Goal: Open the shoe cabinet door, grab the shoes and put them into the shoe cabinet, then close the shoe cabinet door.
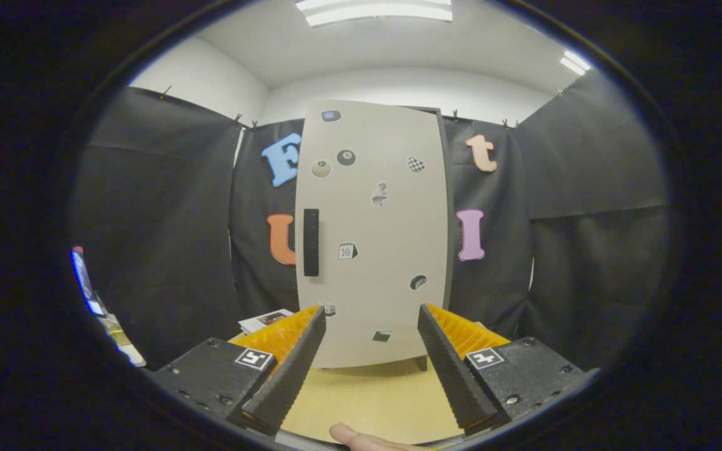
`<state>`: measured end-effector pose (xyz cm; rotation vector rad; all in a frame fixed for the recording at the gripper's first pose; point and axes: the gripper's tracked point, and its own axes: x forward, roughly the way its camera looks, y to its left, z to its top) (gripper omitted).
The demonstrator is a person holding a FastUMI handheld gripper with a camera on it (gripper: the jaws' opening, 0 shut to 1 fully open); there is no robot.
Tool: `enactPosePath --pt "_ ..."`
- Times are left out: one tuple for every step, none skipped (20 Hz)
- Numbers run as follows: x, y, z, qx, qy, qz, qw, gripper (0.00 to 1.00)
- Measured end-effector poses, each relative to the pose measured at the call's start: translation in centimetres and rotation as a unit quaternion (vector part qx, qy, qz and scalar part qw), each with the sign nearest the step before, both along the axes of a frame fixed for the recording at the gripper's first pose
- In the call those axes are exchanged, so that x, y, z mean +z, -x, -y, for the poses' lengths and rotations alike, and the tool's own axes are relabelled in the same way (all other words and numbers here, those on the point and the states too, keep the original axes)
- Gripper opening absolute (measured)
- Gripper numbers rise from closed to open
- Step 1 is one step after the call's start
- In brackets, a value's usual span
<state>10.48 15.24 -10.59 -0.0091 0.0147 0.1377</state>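
Shoe cabinet door [373,232] shut — gripper [370,329] open.

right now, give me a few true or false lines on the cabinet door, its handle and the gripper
1. The shoe cabinet door is shut. True.
2. The gripper is clamped on the door handle. False: its fingers are spread apart with nothing between them, and the handle lies beyond them.
3. The handle is a dark upright bar near the door's left edge. True.
4. The door is plain, with nothing stuck on it. False: several small stickers dot its front.
5. The cabinet stands on a light wooden surface. True.
6. A shoe sits between the gripper's fingers. False: between them is just the surface and the door's lower part.
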Motion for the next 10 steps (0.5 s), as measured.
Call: enactPosePath --pt "-0.2 0.7 0.2 0.002 -0.006 0.002 1.000 0.97" --pt "-0.7 1.3 0.2 0.007 -0.007 0.002 1.000 0.97" --pt "-1.3 1.8 0.2 0.010 -0.001 0.002 1.000 0.97" --pt "-1.8 2.1 0.4 0.008 0.006 0.001 1.000 0.97" --pt "-2.5 2.3 0.8 0.002 0.010 -0.005 1.000 0.97" --pt "-3.1 2.5 1.1 -0.004 0.014 -0.014 1.000 0.97" --pt "-3.6 2.7 1.3 -0.011 0.014 -0.019 1.000 0.97" --pt "-3.7 2.9 1.6 -0.014 0.011 -0.020 1.000 0.97" --pt "-3.6 3.1 1.6 -0.016 0.004 -0.016 1.000 0.97" --pt "-3.6 3.2 1.9 -0.019 0.000 -0.012 1.000 0.97"
